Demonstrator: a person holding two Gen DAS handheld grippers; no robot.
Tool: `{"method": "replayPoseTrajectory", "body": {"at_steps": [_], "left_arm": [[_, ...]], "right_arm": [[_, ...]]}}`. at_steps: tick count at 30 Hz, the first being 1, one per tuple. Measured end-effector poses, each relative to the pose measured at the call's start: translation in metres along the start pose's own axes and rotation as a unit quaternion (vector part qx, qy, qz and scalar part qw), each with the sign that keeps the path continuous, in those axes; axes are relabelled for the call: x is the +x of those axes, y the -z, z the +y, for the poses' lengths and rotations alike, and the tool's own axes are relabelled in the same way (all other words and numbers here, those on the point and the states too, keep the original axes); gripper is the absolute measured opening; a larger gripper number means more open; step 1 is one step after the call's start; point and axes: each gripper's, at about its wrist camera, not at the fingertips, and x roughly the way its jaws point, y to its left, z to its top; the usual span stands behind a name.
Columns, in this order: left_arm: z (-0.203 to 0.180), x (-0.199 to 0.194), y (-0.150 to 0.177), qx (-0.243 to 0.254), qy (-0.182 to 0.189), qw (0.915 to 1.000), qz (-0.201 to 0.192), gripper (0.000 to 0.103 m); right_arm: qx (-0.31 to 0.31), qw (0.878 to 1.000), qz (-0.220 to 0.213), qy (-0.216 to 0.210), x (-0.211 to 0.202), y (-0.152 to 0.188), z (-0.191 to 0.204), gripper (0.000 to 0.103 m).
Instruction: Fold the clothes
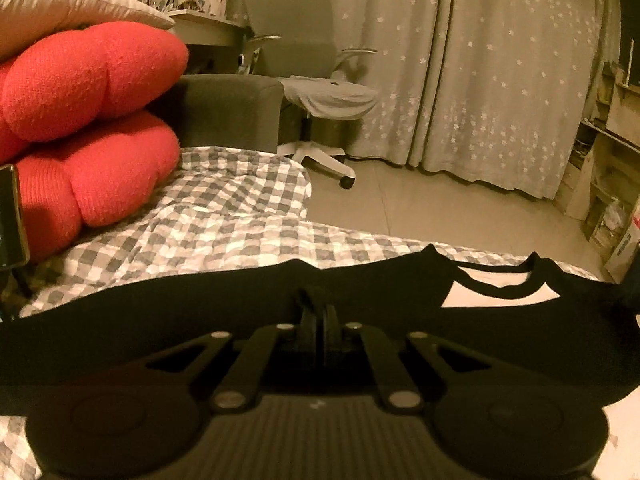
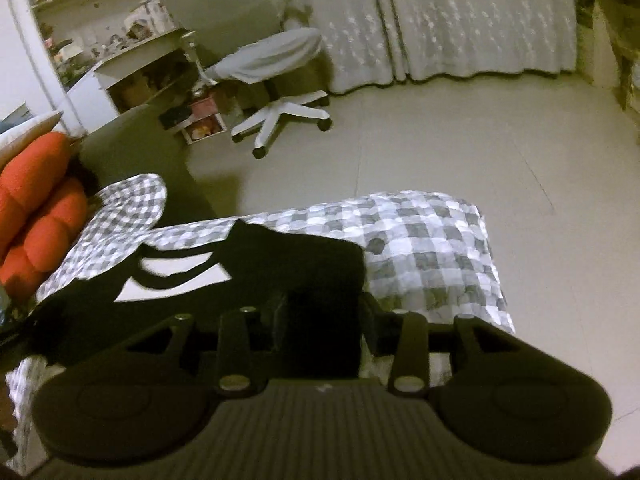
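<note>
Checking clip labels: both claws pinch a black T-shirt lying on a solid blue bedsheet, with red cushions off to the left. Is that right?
Not the bedsheet: the left wrist view shows a grey-and-white checked bedsheet, not solid blue. The rest holds: left claw and right claw pinch the black T-shirt, with red knitted cushions at left.

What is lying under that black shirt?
Under the black shirt lies a grey-and-white checked cover, visible all around it. Whatever sits directly beneath the shirt's middle is hidden by the cloth and both tools.

Both wrist views close over bedspread (image 1: 224,216)
</note>
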Motion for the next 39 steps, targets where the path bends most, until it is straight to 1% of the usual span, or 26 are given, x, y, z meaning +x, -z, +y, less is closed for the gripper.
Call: {"method": "replayPoseTrajectory", "body": {"at_steps": [4, 6, 8, 10, 13, 15, 16, 18, 19, 20, 21, 22, 23, 26, 27, 28, 30, 33, 34, 35, 36, 37, 39], "left_arm": [[0.001, 0.001, 0.001, -0.002, 0.001, 1.0000, 0.002, 0.003], [-0.001, 0.002, 0.001, 0.003, 0.002, 1.0000, 0.002, 0.003], [0.000, 0.001, 0.001, 0.000, 0.002, 1.0000, 0.002, 0.003], [0.001, 0.000, 0.000, -0.007, 0.003, 1.0000, 0.001, 0.003], [0.004, -0.006, -0.003, -0.015, 0.015, 0.9997, -0.009, 0.003], [0.002, -0.005, -0.002, -0.006, 0.012, 0.9998, -0.011, 0.003], [0.000, -0.003, 0.000, -0.001, 0.009, 0.9999, -0.007, 0.003], [-0.001, 0.004, 0.004, 0.003, 0.002, 1.0000, 0.009, 0.003], [0.001, 0.006, 0.005, -0.001, 0.002, 0.9999, 0.016, 0.003], [0.003, 0.006, 0.005, -0.005, 0.003, 0.9998, 0.017, 0.003], [0.005, 0.005, 0.004, -0.010, 0.006, 0.9998, 0.015, 0.003], [0.007, 0.003, 0.002, -0.015, 0.009, 0.9998, 0.013, 0.003], [0.008, 0.002, 0.001, -0.021, 0.013, 0.9996, 0.011, 0.003], [0.009, 0.002, 0.001, -0.030, 0.017, 0.9993, 0.015, 0.003], [0.009, 0.002, 0.001, -0.031, 0.017, 0.9992, 0.018, 0.003], [0.010, 0.003, 0.001, -0.032, 0.018, 0.9991, 0.019, 0.003], [0.010, 0.003, 0.001, -0.037, 0.019, 0.9989, 0.022, 0.003], [0.012, 0.002, 0.000, -0.046, 0.022, 0.9985, 0.021, 0.003], [0.012, 0.001, 0.000, -0.046, 0.023, 0.9985, 0.020, 0.003], [0.012, 0.001, 0.000, -0.046, 0.023, 0.9985, 0.019, 0.003], [0.011, 0.000, 0.000, -0.046, 0.024, 0.9985, 0.018, 0.003], [0.011, -0.001, -0.001, -0.046, 0.024, 0.9985, 0.017, 0.003], [0.010, -0.002, -0.001, -0.046, 0.025, 0.9985, 0.015, 0.003]], "right_arm": [[-0.003, 1.000, -0.003, 0.013, 0.010, -0.004, -0.006, 0.042], [0.000, 1.000, -0.003, 0.012, 0.016, -0.005, -0.009, 0.042], [-0.004, 1.000, -0.002, 0.018, 0.021, -0.004, -0.009, 0.013], [-0.010, 1.000, -0.015, 0.018, 0.020, -0.004, -0.009, 0.013], [-0.029, 0.998, -0.060, 0.021, 0.007, -0.008, -0.006, 0.012], [-0.041, 0.995, -0.080, 0.039, 0.003, -0.010, -0.003, 0.012], [-0.044, 0.995, -0.078, 0.050, 0.006, -0.009, -0.002, 0.012], [-0.052, 0.995, -0.056, 0.061, 0.018, -0.002, -0.002, 0.013], [-0.050, 0.995, -0.050, 0.070, 0.019, 0.001, -0.003, 0.016], [-0.049, 0.995, -0.045, 0.079, 0.021, 0.004, -0.005, 0.023], [-0.040, 0.995, -0.045, 0.083, 0.018, 0.005, -0.008, 0.036], [-0.017, 0.995, -0.054, 0.077, 0.008, 0.003, -0.014, 0.038], [-0.003, 0.996, -0.058, 0.070, -0.002, 0.002, -0.017, 0.038], [-0.002, 0.998, -0.046, 0.038, -0.028, 0.004, -0.019, 0.038], [-0.006, 0.999, -0.036, 0.025, -0.036, 0.006, -0.019, 0.038], [-0.016, 1.000, -0.018, 0.012, -0.040, 0.013, -0.017, 0.038], [-0.040, 0.999, 0.011, 0.000, -0.043, 0.026, -0.014, 0.038], [-0.079, 0.996, 0.039, -0.005, -0.040, 0.041, -0.007, 0.038], [-0.087, 0.995, 0.039, 0.005, -0.037, 0.043, -0.005, 0.035], [-0.091, 0.995, 0.040, 0.014, -0.034, 0.045, -0.004, 0.023], [-0.087, 0.995, 0.040, 0.021, -0.033, 0.045, -0.004, 0.018], [-0.084, 0.995, 0.039, 0.024, -0.033, 0.044, -0.003, 0.014], [-0.081, 0.995, 0.033, 0.041, -0.040, 0.039, 0.004, 0.012]]}}
